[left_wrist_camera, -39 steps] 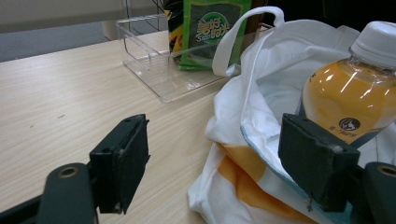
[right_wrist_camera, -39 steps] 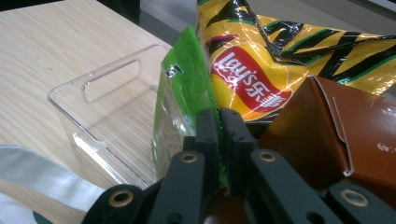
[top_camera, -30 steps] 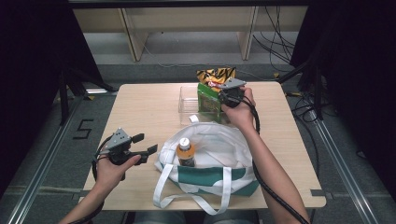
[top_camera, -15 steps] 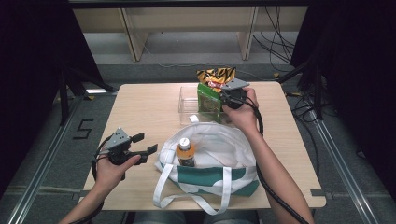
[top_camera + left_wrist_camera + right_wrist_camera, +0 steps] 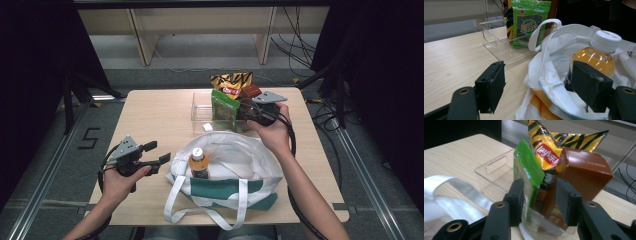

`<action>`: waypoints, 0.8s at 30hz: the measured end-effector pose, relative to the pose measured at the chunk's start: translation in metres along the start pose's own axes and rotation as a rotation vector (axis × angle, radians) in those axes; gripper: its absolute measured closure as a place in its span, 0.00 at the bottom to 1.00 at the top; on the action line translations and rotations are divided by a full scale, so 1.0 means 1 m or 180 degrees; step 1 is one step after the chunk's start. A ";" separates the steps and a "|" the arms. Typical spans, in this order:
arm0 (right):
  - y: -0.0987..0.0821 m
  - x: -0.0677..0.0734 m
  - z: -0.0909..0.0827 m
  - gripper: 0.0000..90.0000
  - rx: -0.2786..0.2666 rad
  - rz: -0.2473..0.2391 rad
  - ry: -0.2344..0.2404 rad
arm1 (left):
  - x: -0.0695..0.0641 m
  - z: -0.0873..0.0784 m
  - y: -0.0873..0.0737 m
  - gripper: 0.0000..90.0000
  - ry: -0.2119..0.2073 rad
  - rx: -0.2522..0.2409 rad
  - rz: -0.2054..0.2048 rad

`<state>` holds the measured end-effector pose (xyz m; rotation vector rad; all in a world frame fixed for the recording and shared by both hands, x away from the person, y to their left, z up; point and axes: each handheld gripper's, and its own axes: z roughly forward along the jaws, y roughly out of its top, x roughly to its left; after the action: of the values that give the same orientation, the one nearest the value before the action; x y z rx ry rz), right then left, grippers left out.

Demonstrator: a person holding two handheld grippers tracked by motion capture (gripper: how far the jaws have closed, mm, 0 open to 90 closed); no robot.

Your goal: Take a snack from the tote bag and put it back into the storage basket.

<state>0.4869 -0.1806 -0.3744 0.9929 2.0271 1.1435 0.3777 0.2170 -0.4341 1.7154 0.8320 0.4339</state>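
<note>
Green packet (image 5: 527,170) and chips bag (image 5: 546,150) crowd the brown box (image 5: 584,170).

The left forearm comes in from the lower left, its hand wrapped around the left tongs (image 5: 159,152), which lie roughly level and point to the right, low over the surface. Their jaws stand wide apart, pads pressing on nothing. The right arm reaches forward, slightly bent at the elbow, with the hand gripping the right tongs (image 5: 248,111) from behind, pointing toward the far left. Their jaws have just been opening and now stand partly apart, pads gripping nothing.
</note>
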 end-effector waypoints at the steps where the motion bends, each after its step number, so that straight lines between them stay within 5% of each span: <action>1: -0.002 0.000 -0.003 0.64 0.0000 0.0035 0.0022 | -0.001 0.001 0.000 0.30 -0.0010 -0.0011 -0.0018; 10: -0.020 0.006 -0.029 0.58 -0.0115 0.0327 0.0061 | 0.001 0.001 0.000 0.30 -0.0024 -0.0048 -0.0065; 13: -0.023 0.005 -0.035 0.57 -0.0153 0.0274 0.0051 | 0.001 -0.001 0.001 0.30 -0.0013 -0.0063 -0.0031; 24: -0.039 0.006 -0.060 0.54 -0.0104 0.0463 0.0012 | -0.003 0.004 0.004 0.30 -0.0068 -0.0087 -0.0025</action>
<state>0.4247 -0.2151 -0.3825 1.1379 1.9591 1.2503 0.3800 0.2112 -0.4309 1.6882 0.8136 0.4192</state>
